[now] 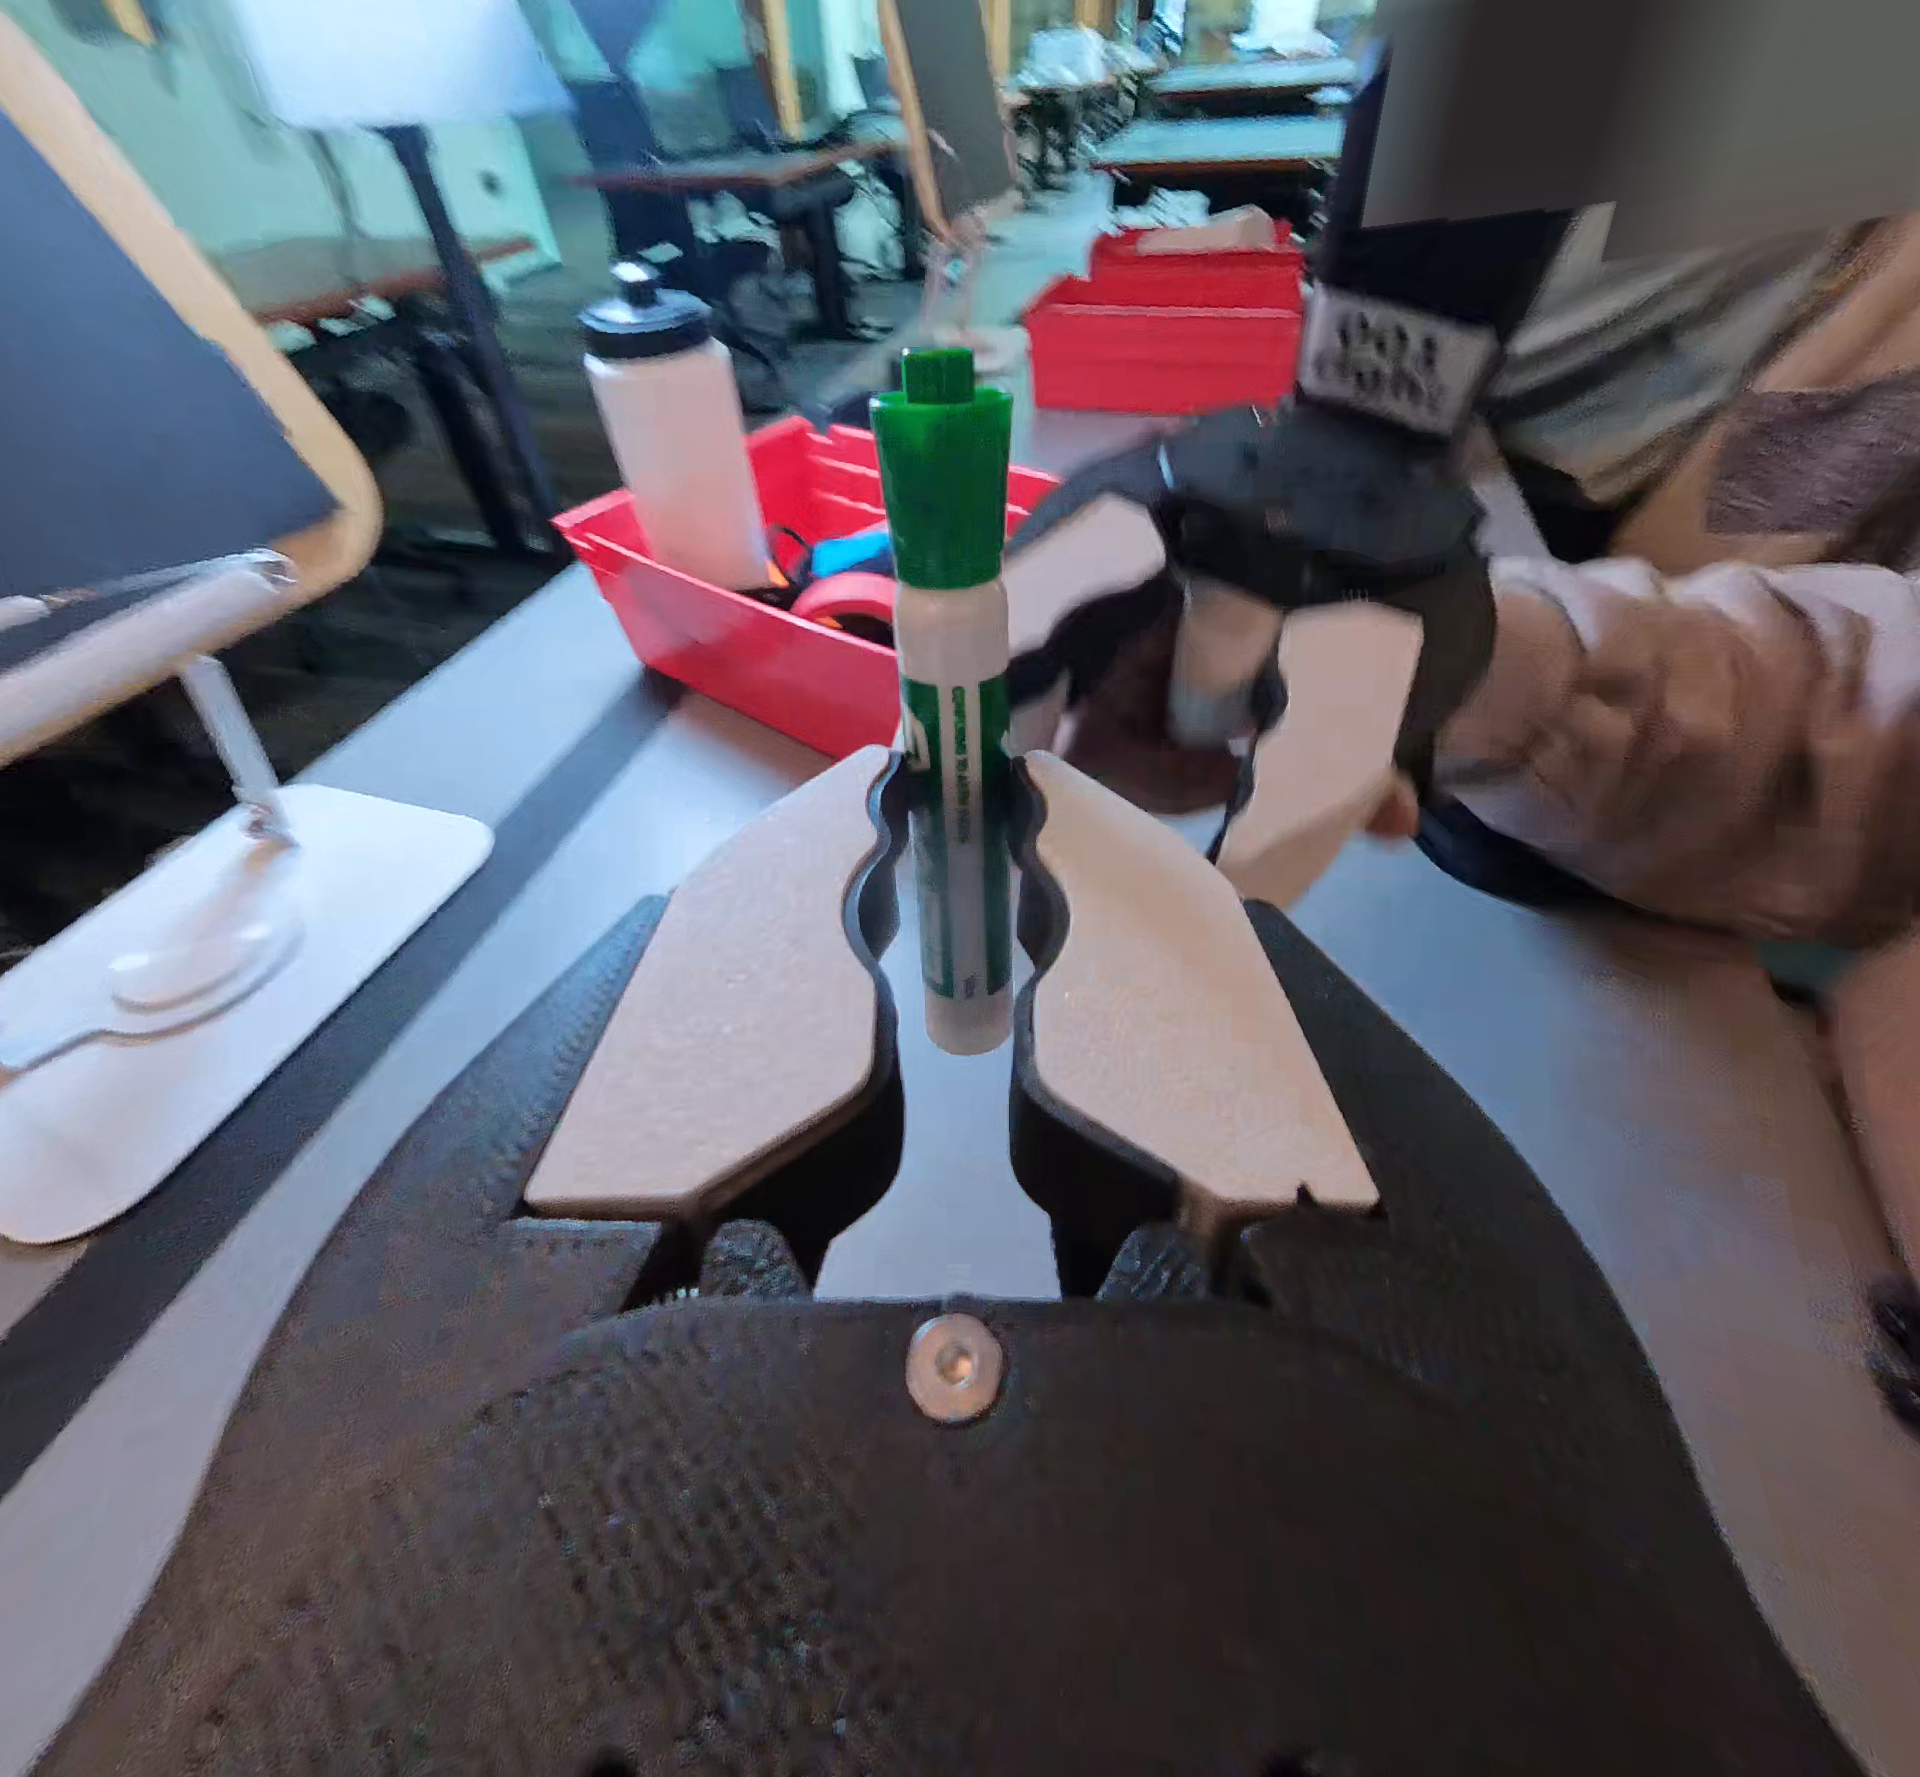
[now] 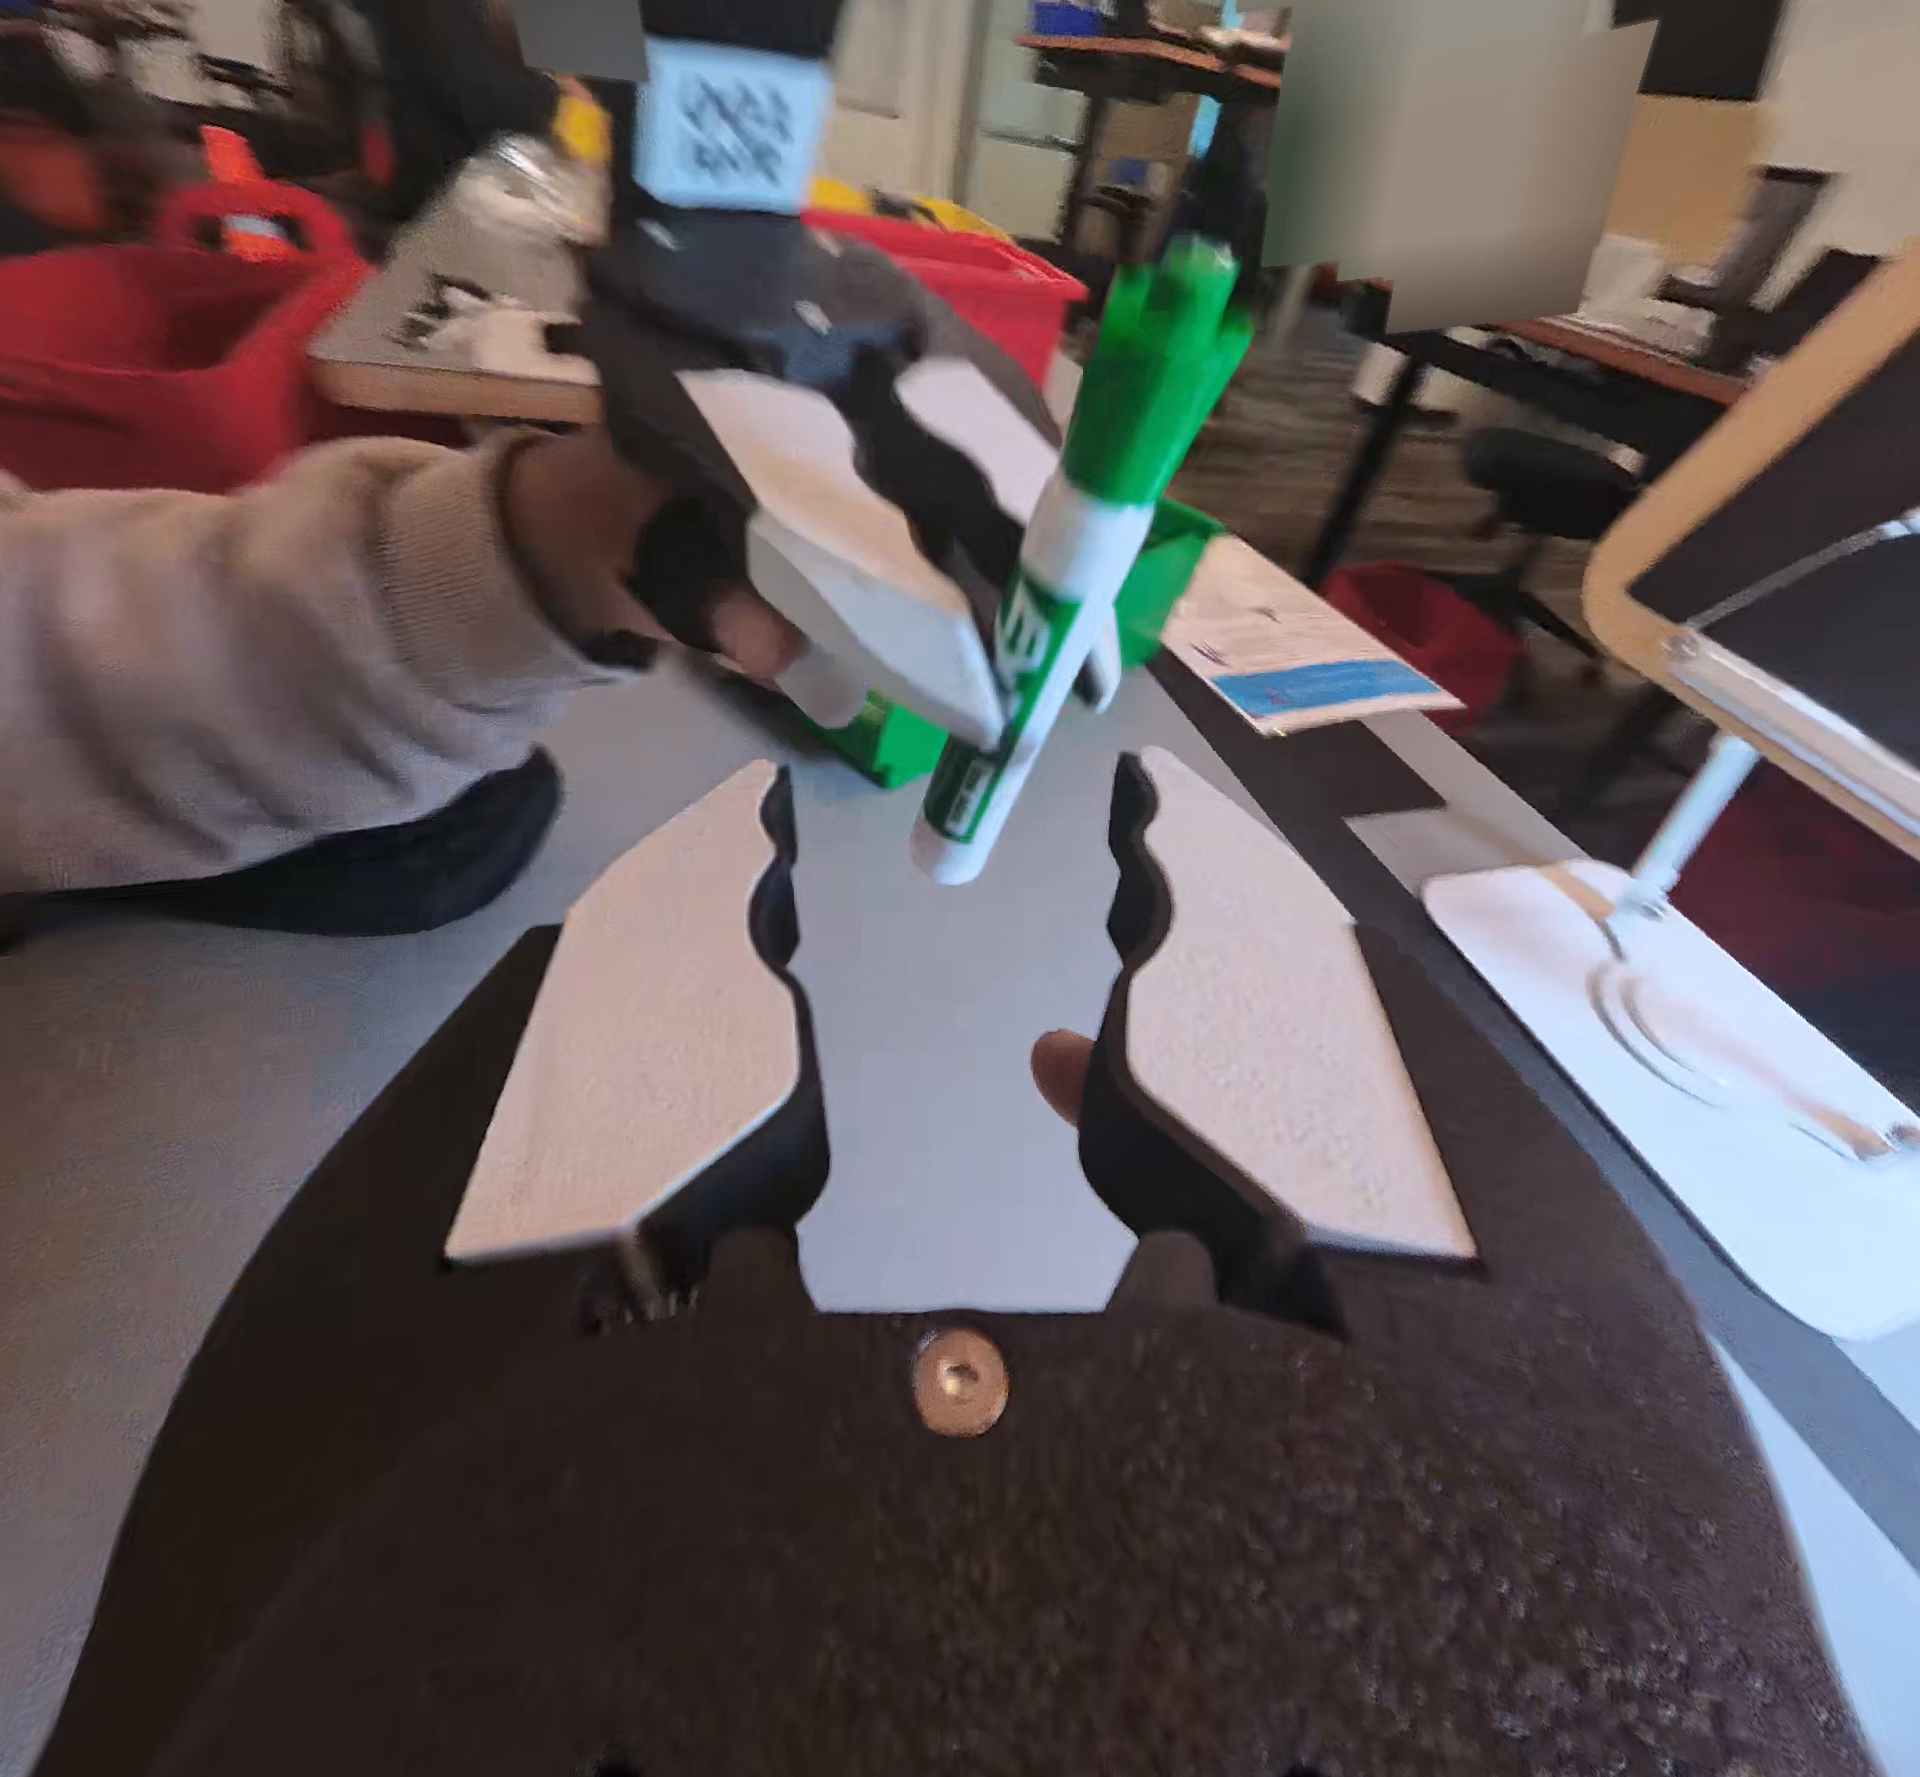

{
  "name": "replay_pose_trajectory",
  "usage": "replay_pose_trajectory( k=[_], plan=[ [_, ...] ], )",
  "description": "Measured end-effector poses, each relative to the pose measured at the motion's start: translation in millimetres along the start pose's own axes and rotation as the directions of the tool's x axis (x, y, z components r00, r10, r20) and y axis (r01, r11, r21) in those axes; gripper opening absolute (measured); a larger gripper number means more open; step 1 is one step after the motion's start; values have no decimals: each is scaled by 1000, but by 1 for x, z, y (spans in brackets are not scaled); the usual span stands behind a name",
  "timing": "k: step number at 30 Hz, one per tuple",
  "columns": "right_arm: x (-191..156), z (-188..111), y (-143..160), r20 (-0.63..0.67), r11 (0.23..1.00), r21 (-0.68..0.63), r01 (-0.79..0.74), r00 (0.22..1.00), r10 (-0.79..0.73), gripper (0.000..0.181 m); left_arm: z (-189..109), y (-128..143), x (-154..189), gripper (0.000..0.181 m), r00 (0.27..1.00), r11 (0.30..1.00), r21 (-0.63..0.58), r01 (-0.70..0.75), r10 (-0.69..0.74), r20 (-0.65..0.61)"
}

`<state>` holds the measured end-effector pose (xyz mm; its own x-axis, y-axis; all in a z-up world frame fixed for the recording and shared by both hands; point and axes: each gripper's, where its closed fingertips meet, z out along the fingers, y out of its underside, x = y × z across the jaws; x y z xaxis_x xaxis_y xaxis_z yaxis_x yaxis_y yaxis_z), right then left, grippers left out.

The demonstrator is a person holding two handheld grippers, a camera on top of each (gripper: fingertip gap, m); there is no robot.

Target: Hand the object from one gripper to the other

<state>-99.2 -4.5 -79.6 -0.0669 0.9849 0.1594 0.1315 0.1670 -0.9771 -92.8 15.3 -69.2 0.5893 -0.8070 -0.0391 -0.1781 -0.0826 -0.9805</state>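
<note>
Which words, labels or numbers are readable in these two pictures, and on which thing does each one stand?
Green marker: label print too small and blurred to read.
White tag: blurred pattern, unreadable.
Paper with blue band: print too small to read.
So no text can be quoted.

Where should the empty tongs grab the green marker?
Probably the green cap end. The marker stands upright in the left tongs, which pinch its lower white barrel, so only the top is free. The open right tongs should come in level from the side, above the left ones.
</note>
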Motion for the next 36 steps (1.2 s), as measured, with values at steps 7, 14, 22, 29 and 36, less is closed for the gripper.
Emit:
replay_pose_trajectory(
  k=[7,14,22,29,36],
  plan=[
    [-23,-32,-18,254,995,53,-88,965,71,49,7,35,65,18,880,996,-85,17,-55,-472],
    [-21,-23,-16,228,995,71,-70,972,52,18,12,36,56,19,912,996,-82,22,-53,-406],
    [40,-12,-6,-365,985,-103,138,916,-167,18,-5,-29,3,29,984,964,196,179,-171,-55],
    [41,-1,7,-521,937,-258,236,782,-341,18,20,-4,-3,20,973,1000,-3,15,-14,229],
    [38,-2,-3,-541,887,-291,358,704,-461,19,15,-8,0,19,966,994,-45,-99,107,237]
  ],
)
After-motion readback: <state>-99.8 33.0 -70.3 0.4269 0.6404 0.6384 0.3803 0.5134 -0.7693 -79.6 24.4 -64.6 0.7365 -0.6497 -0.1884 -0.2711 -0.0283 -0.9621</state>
